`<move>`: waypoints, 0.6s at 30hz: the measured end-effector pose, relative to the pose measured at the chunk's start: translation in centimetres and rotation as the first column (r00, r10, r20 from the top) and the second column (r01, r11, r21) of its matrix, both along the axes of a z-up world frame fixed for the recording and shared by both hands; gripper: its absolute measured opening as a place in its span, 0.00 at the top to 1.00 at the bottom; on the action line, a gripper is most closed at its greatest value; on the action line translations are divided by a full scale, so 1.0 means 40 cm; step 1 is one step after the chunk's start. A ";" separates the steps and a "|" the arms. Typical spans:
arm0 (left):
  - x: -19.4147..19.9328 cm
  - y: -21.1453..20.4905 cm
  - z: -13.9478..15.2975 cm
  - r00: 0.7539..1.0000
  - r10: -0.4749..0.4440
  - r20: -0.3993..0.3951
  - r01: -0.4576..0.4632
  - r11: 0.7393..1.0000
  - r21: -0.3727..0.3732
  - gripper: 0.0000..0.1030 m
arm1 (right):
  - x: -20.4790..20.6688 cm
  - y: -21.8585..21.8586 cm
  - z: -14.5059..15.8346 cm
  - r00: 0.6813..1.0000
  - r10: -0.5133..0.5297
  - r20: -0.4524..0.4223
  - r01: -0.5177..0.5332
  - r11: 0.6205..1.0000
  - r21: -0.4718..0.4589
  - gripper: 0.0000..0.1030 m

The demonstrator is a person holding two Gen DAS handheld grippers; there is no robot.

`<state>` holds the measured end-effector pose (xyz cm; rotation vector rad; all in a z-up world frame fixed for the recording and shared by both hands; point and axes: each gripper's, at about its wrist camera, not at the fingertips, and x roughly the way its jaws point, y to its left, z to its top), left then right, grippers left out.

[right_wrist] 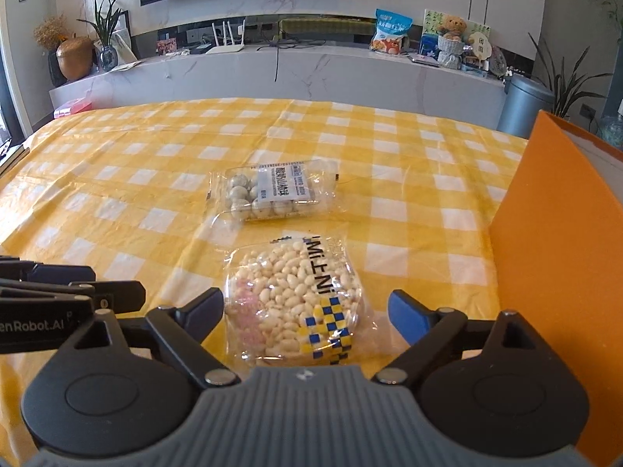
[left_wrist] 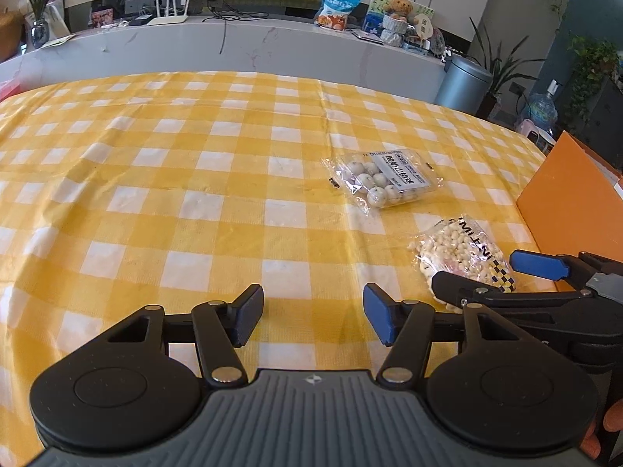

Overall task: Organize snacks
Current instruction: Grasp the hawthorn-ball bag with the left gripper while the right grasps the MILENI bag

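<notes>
Both tools gape: right tool (right_wrist: 305, 311) straddles the bean packet (right_wrist: 294, 303), left tool (left_wrist: 313, 313) empty.

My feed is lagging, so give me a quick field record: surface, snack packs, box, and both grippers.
surface: table under a yellow and white checked cloth
near pack: clear bag of small white puffs, flat on the cloth
far pack: clear pack of round white balls, flat, apart from the near one
box: orange box standing at the right edge
right gripper: open, jaws either side of the puff bag, pads not pressing on it
left gripper: open, nothing between the jaws, over bare cloth left of the bag
</notes>
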<state>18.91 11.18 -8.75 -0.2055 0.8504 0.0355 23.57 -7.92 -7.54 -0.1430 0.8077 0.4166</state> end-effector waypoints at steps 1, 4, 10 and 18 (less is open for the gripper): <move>0.007 0.001 0.001 1.000 -0.009 0.001 0.009 1.000 0.009 0.31 | 0.005 0.002 -0.004 1.000 0.003 -0.007 -0.003 1.000 -0.001 0.13; 0.025 0.002 0.005 0.999 -0.040 0.012 0.040 0.999 0.037 0.26 | 0.010 0.004 -0.010 1.000 0.008 -0.011 -0.008 1.000 0.001 0.17; 0.068 -0.005 0.013 0.994 -0.103 0.025 0.100 0.990 0.099 0.14 | 0.022 -0.007 -0.009 1.000 -0.008 -0.017 0.008 1.000 0.015 0.22; 0.131 -0.071 0.039 0.860 -0.493 0.131 0.438 0.844 0.309 0.11 | 0.042 -0.040 -0.004 0.996 -0.078 -0.035 0.078 0.997 -0.006 0.23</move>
